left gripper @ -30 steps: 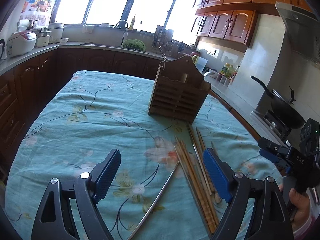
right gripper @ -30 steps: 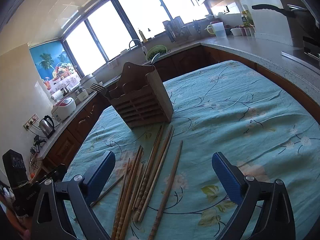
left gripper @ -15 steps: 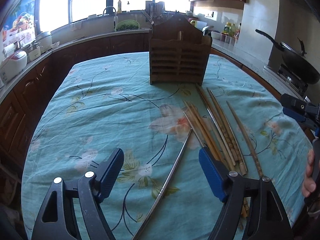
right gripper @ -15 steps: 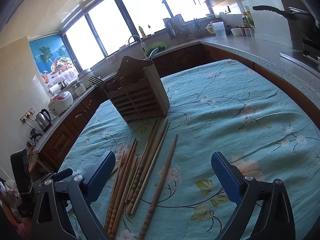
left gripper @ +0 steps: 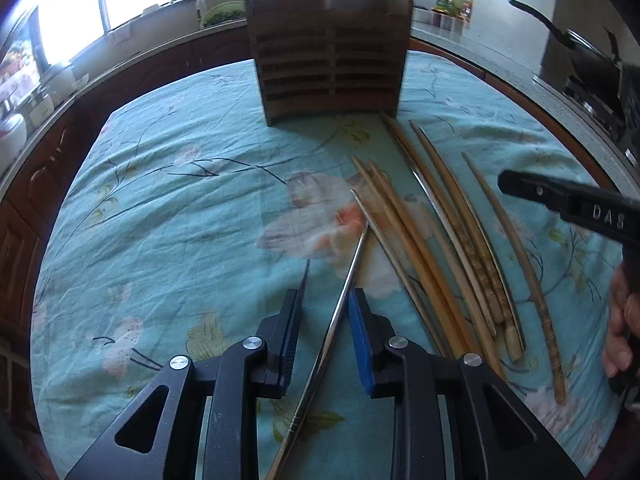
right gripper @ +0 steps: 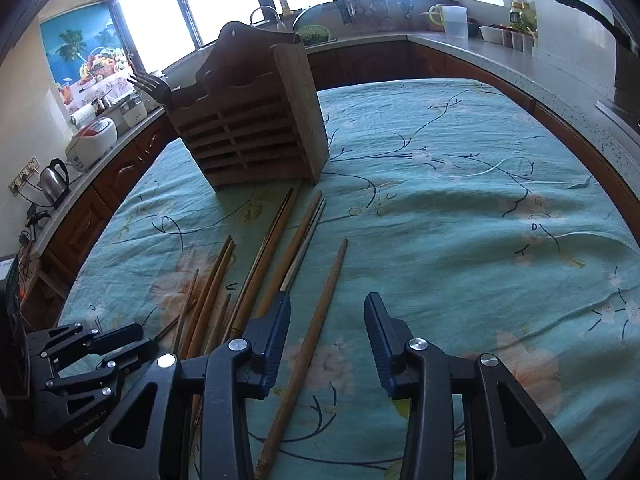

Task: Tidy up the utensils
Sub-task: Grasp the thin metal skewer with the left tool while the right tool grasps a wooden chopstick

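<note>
Item: metal chopstick [left gripper: 348,280], single, slim and polished, lying flat on the floral tablecloth [left gripper: 160,200] at the left edge of a spread of wooden chopsticks [left gripper: 452,240], its tip touching the nearest of them. Judged light, rigid and slippery; the smooth round shaft would likely roll or slide between pads, so a hold near mid-length, square across the shaft, suits it best. Left gripper [left gripper: 325,312]: jaws narrowed to a slim gap with the metal chopstick running between them, beside the right pad; whether they pinch it cannot be told. Right gripper [right gripper: 326,336]: jaws moderately open, empty, with a turned wooden chopstick [right gripper: 312,344] lying on the cloth between the fingers. The wooden pieces are judged light, stiff, and grippier than the steel. Destination: slatted wooden holder [left gripper: 330,56], upright at the far end of the table, a fork [right gripper: 150,86] showing behind it.
</note>
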